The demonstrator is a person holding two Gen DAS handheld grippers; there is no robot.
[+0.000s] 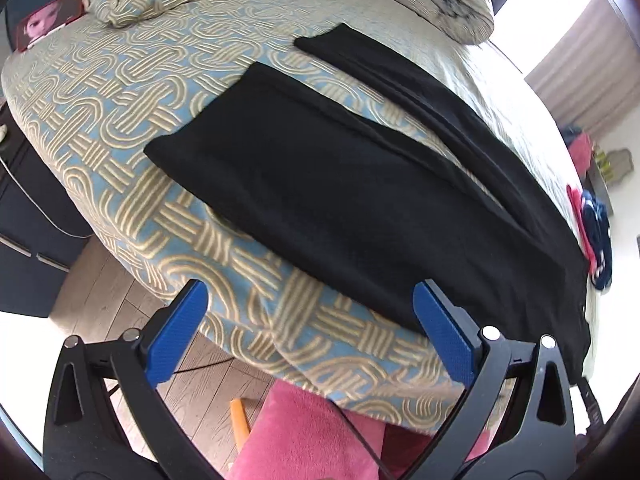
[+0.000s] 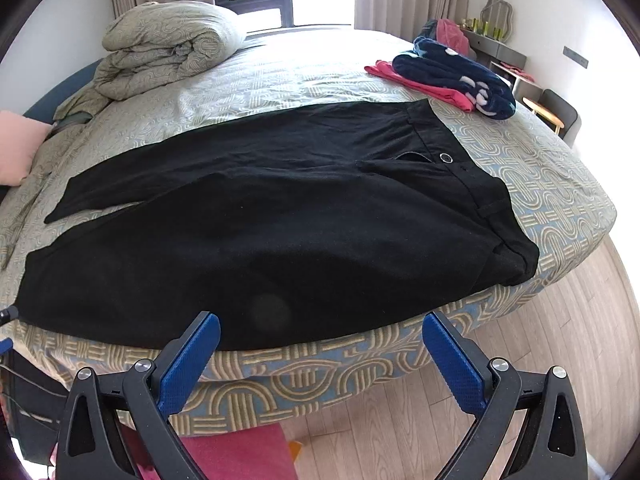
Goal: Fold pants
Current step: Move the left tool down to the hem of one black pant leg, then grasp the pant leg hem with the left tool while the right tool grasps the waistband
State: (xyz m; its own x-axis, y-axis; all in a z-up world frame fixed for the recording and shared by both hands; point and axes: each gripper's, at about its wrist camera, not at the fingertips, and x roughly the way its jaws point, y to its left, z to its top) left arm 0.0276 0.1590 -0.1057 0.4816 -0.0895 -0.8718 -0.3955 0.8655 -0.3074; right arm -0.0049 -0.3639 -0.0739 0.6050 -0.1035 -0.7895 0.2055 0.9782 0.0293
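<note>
Black pants (image 2: 280, 216) lie spread flat on the bed, waistband with a round button at the right, both legs running left. In the left wrist view the pants (image 1: 340, 184) show their two leg ends pointing away. My left gripper (image 1: 310, 300) is open and empty, hovering at the bed's near edge, its right finger just over the pants' near edge. My right gripper (image 2: 320, 334) is open and empty, just short of the pants' near edge at the bedside.
The bed's patterned blue and beige cover (image 2: 560, 184) lies under the pants. A rolled duvet (image 2: 168, 48) is at the back left. A navy and pink clothes pile (image 2: 452, 76) sits at the back right. Wood floor (image 2: 520, 360) and a pink mat (image 1: 304, 440) lie below.
</note>
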